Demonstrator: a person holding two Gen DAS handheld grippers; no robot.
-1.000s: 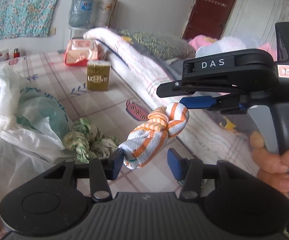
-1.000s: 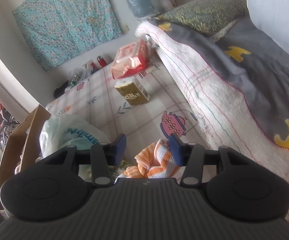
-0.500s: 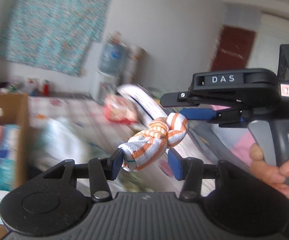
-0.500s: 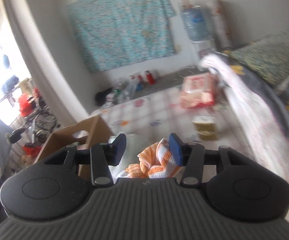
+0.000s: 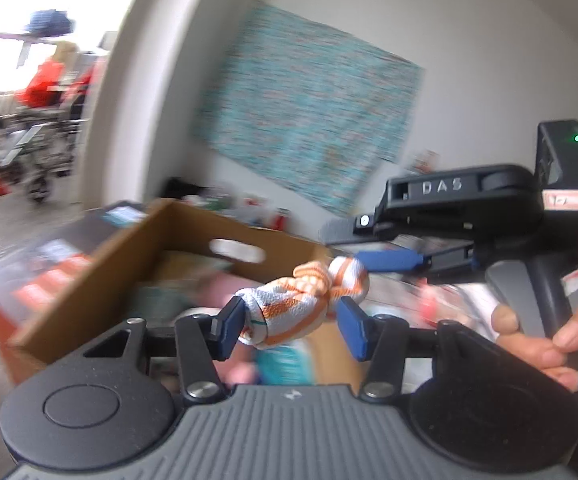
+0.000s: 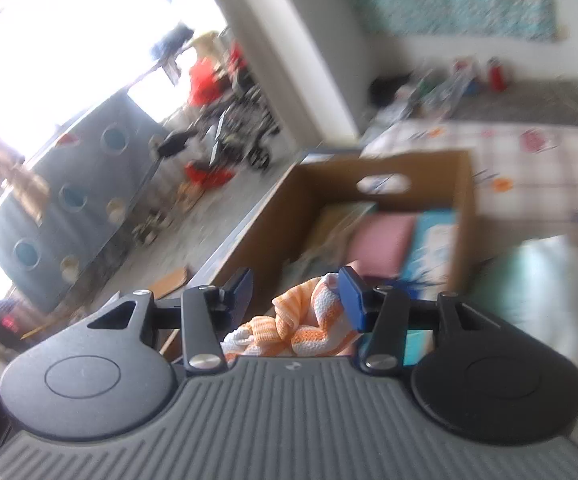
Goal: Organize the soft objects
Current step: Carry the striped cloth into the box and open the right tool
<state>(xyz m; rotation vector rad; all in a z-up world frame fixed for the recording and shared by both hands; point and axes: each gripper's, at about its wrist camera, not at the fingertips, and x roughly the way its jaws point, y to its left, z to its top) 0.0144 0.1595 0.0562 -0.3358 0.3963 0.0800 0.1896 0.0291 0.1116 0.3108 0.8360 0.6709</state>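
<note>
While both grippers carry the knotted orange-striped cloth (image 5: 309, 300) toward the cardboard box (image 5: 89, 280), the right gripper (image 5: 385, 260) should hold its pinch on the knot as the left gripper (image 5: 289, 324) fingers open around the tail, releasing only once over the box's open middle.

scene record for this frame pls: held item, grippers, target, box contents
held item: knotted orange-striped cloth, off the floor, spanning both grippers
left gripper: jaws opening; left pad touches the cloth end, right pad clear of it
right gripper: cloth between its jaws; grip itself not visible
target (likely): open cardboard box, ahead of and below the cloth
box contents: pink item, blue-printed pack; the rest blurred
beside box: checked mat
</note>
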